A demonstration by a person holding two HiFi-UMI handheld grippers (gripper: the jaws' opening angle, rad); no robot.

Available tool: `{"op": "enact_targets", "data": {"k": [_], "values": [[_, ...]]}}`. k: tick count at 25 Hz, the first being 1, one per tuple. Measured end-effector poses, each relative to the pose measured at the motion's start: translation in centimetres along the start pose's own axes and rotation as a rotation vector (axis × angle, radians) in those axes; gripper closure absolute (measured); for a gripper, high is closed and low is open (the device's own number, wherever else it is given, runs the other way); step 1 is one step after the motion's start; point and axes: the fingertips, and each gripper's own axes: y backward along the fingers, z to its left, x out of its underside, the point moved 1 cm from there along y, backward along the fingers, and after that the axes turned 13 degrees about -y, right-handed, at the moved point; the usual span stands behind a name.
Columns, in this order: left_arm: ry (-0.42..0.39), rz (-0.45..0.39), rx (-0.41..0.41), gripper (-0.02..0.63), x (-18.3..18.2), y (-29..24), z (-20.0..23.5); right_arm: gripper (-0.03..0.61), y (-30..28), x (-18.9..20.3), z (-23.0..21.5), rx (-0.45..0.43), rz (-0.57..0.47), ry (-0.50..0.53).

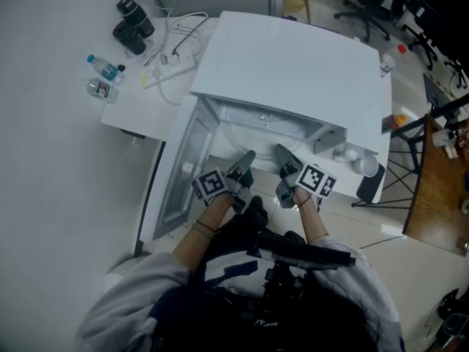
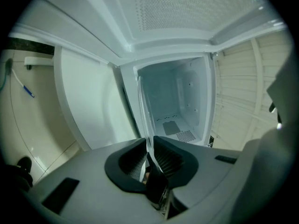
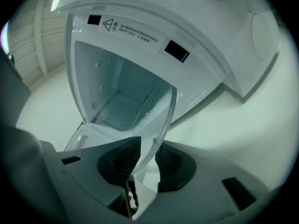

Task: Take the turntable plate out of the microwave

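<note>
**Now both grippers are taking the plate by its near rim**

We are working at the open mouth of the microwave [image 1: 293,57], whose door [image 1: 183,171] is hanging open at the left. The left gripper [image 2: 150,146] is nearly closed and is pinching the thin glass edge of the turntable plate [image 2: 144,118]. The right gripper [image 3: 145,146] is standing a little wider, with the curved rim of the same plate between its pads, and these seem to be pressing on it. So we are judging that the grasping step is finishing and the plate is not yet out. It is lying mostly inside the cavity [image 2: 173,101], with only the near rim at the opening.

The next move is calling for both hands to draw toward us together, keeping the glass level and clear of the door frame, because wet or smooth glass may be slipping between the pads.

The head view is showing how the two grippers are sitting side by side at the opening, but there the glass is hardly visible. Only the two gripper views are showing the rim between the jaws.
</note>
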Motion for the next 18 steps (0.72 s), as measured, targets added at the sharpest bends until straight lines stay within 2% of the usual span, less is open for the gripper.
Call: {"op": "enact_targets", "data": {"k": [2, 5, 9, 13, 15, 18], "values": [[-0.007, -0.007, 0.013, 0.568, -0.3, -0.2, 0.1, 0.501, 0.2, 0.2, 0.1, -0.004, -0.004, 0.005], [0.052, -0.094, 0.082, 0.515, -1.8, -1.3, -0.2, 0.503, 0.4, 0.7, 0.7, -0.009, 0.004, 0.027], [0.101, -0.139, 0.099, 0.485, -3.1, -2.8, 0.8, 0.502, 1.0, 1.8, 0.8, -0.003, 0.028, 0.044], [0.220, -0.225, 0.208, 0.486, -4.7, -4.4, 0.2, 0.503, 1.4, 2.5, 0.8, 0.005, 0.048, 0.076], [0.232, -0.248, 0.229, 0.488, -4.9, -4.4, 0.1, 0.502, 1.4, 2.6, 0.8, 0.017, 0.057, 0.090], [0.221, -0.235, 0.213, 0.558, -4.7, -4.1, 0.4, 0.502, 1.7, 3.0, 0.6, 0.030, 0.065, 0.101]]}}
